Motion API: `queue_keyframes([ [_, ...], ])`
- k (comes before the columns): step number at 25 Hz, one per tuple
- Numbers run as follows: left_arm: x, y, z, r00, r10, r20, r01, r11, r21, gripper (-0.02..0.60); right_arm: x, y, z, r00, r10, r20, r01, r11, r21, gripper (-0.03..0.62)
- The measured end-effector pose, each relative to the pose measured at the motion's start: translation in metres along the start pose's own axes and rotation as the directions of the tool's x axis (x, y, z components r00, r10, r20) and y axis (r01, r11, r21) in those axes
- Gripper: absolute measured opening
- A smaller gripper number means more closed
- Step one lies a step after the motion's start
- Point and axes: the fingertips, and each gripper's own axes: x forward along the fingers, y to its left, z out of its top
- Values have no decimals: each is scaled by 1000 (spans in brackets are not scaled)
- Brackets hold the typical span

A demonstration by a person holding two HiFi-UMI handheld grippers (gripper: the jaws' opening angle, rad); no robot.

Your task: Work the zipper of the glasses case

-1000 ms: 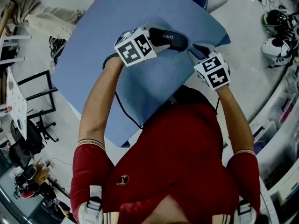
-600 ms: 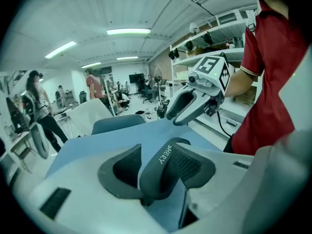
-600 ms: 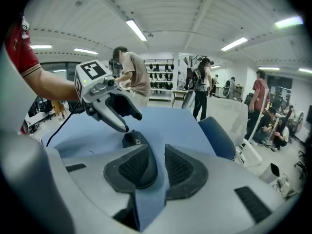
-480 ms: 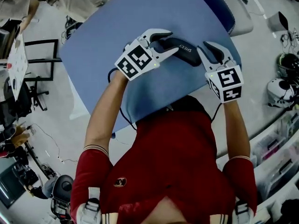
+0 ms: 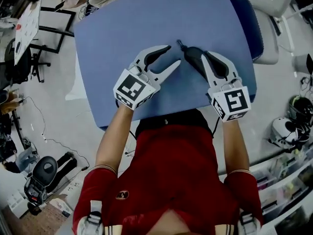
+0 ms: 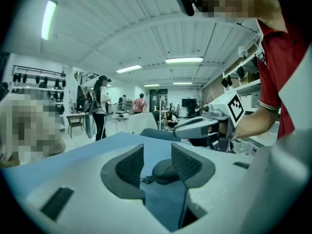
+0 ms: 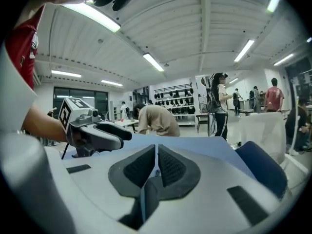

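readable text: none | brands: none | numbers: none | signs: none legible

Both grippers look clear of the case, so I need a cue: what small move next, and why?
Probably ease the left gripper forward onto the black oval glasses case: its tongs stand apart, the case lies just beyond them untouched, and the right gripper, tongs just closed nearly together, seems to hold nothing.

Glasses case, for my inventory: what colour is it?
The oval zippered glasses case is black; head view shows it best.
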Motion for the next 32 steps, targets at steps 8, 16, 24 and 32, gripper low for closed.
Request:
queue_keyframes([
  [8,-79,-7,11,957,231,174,-214,971,-110,131,-7,59,15,983,142,116,-141,990,-19,0],
  [16,-155,-58,7,883,388,263,-362,921,-144,45,-60,123,11,968,190,165,-184,982,-48,0],
  [24,-230,-111,3,805,495,326,-459,869,-186,10,-100,194,12,955,240,175,-227,970,-91,0],
  [32,-272,-131,4,754,547,363,-505,837,-212,8,-113,235,17,939,290,186,-273,956,-112,0],
])
